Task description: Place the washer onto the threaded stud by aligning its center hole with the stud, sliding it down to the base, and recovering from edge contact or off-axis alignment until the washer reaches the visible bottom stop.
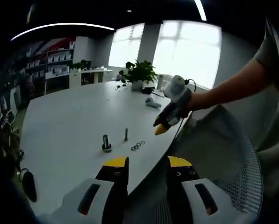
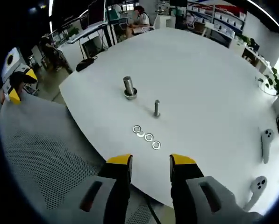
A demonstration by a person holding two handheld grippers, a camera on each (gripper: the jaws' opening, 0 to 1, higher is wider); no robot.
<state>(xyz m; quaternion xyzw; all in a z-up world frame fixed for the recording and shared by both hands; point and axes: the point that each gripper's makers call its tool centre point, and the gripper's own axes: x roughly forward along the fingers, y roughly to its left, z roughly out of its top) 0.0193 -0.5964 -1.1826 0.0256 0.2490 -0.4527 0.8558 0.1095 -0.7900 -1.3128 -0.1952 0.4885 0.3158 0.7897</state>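
Jaws on both of my grippers stand parted with nothing between them: the left gripper [image 1: 147, 164] hangs off the near edge of the white surface [image 1: 69, 126], and the right gripper [image 2: 151, 161] hangs over that edge, above a mesh chair back [image 2: 34, 158].

Status of the task: not started. Four washers [image 2: 146, 136] lie flat in a short row on the surface, each touching or just beside its neighbour, near the edge in front of my right jaws. The threaded stud [image 2: 156, 108] stands upright just beyond the row, bare along its visible length, with no washer on it. A second, thicker stud [image 2: 129, 87] stands on a round base further out and to one side; I cannot tell whether its base carries a washer.

In the left gripper view, my right gripper [image 1: 163, 125] shows hovering above the surface edge, short of the washers [image 1: 138, 146] and the stud [image 1: 126, 134].

Remaining steps, as I judge them: pick one washer from the row, align its hole over the stud, slide it to the bottom stop. Lifting a flat washer from a smooth surface will likely be the awkward part.
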